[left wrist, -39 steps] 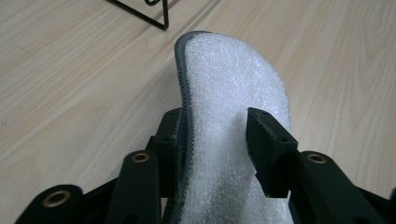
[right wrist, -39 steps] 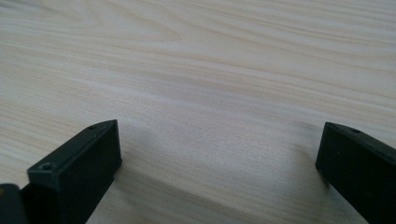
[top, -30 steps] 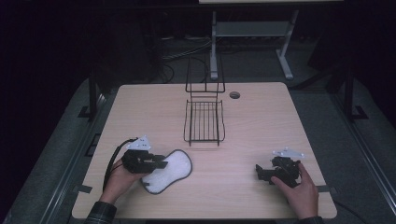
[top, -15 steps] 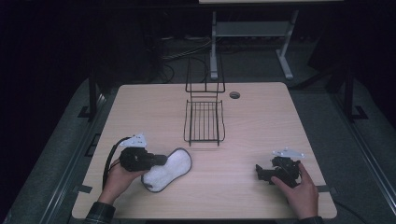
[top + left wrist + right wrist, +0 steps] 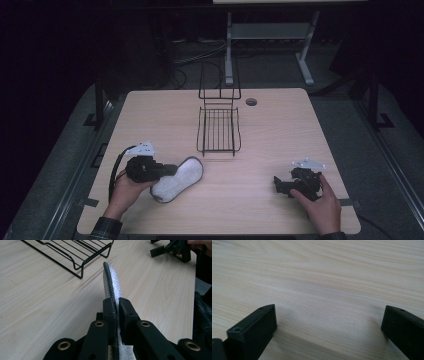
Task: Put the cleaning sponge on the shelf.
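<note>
At seven o'clock on the wooden table (image 5: pixel 280 130), the left gripper (image 5: pixel 172 170) has just been closing and now pinches a white insole (image 5: pixel 179 179) edgewise; the insole runs toward two o'clock, stopping short of the wire rack (image 5: pixel 218 131). Right gripper (image 5: pixel 278 184) rests at five o'clock, jaws wide, holding nothing.
</note>
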`<action>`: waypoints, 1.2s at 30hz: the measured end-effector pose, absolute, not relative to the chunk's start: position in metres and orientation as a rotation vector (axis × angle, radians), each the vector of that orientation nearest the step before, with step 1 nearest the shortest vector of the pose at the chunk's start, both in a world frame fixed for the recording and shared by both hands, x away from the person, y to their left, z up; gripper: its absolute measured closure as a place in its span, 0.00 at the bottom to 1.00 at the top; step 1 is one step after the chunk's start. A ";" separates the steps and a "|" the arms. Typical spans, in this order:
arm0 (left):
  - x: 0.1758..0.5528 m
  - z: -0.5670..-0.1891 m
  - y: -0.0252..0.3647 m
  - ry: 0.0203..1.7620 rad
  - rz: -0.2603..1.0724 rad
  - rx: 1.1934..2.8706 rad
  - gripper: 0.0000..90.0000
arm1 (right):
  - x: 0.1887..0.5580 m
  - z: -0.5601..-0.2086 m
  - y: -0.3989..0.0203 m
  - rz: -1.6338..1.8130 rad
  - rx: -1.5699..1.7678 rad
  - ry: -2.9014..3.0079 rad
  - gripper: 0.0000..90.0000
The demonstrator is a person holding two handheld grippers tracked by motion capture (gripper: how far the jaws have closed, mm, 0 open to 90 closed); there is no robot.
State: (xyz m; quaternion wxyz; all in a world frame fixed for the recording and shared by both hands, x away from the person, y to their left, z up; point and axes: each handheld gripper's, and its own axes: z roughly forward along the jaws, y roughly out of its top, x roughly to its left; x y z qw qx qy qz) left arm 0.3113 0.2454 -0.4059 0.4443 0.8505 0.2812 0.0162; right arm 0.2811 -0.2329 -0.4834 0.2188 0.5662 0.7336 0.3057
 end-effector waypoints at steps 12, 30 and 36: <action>0.311 -0.398 0.251 0.722 0.056 2.075 0.94 | 0.281 -0.483 -0.233 0.846 1.566 2.031 0.00; 0.326 -0.379 0.254 0.741 0.088 2.037 0.94 | 0.281 -0.483 -0.233 0.846 1.566 2.031 0.00; 0.336 -0.375 0.252 0.742 0.095 2.023 0.94 | 0.281 -0.483 -0.233 0.846 1.566 2.031 0.00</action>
